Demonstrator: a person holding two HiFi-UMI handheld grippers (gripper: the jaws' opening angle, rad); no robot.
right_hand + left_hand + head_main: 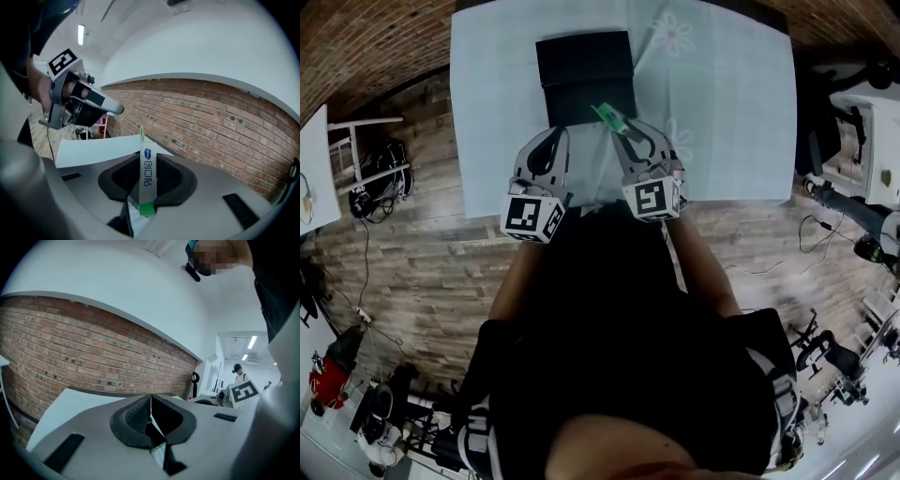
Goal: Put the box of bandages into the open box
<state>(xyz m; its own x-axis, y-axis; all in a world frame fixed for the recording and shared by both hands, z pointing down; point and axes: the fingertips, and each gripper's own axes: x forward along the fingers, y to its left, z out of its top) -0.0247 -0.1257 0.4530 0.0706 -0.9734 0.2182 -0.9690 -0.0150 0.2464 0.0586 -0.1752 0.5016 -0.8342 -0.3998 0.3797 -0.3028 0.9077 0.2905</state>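
Since the counter (722, 112) under its pale flowered cloth (675, 37) takes up most of the head view, start there: it's bare apart from the black open box (584, 80), which sits near the middle with its lid folded back away from the person, so the opening faces up and is easy to drop into. Both claws are over the near edge of that box. The left claw (151, 420) is closed with nothing between its jaws, and I'd guess it's just parked beside the box out of the way. The right claw (147, 187) is clamped on the box of bandages (147, 176), pinching it across the flat faces so the thin carton stands on edge. It's held in the air with its green end poking out over the near right part of the open box, not inside yet. Looks to me like it's lined up for the drop.
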